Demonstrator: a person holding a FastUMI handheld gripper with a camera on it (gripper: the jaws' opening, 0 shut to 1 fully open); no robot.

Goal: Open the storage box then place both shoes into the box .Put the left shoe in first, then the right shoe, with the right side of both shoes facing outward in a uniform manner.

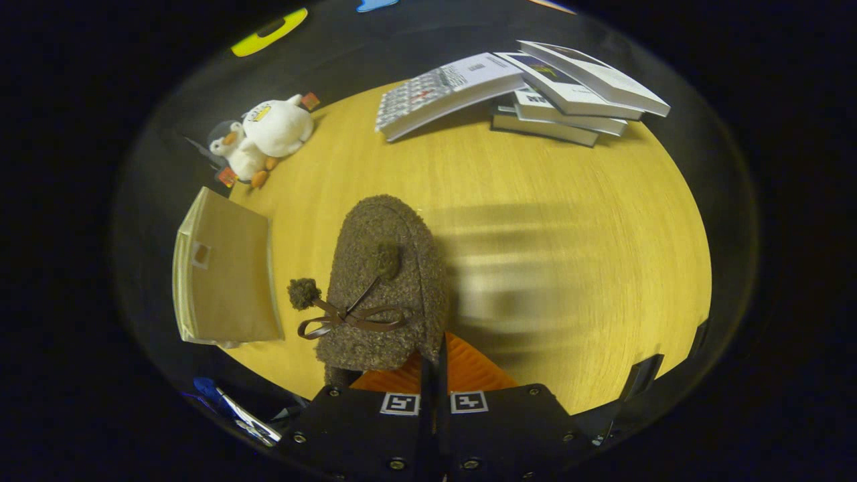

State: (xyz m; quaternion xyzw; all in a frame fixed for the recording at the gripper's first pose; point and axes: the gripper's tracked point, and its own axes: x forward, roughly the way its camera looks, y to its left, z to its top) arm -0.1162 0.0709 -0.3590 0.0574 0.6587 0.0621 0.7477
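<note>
the gripper (434, 365) was pinching a brown fuzzy shoe (385, 281), its two orange fingers (469, 371) pressed nearly together on the rim at the shoe's heel end. the shoe extended straight ahead of the fingers, toe pointing away, above the yellow wooden table (569, 221); whether its sole touched the table could not be told. a dark ribbon bow (345, 318) with a pompom (303, 292) lay across the shoe's upper. the storage box (224, 271), tan in colour, sat just to the left of the shoe; whether it was open could not be told. beyond the shoe and to the left, a white plush duck (268, 134) lay at the table's far edge. a stack of books (529, 90) rested ahead and to the right, well apart from the shoe.
</note>
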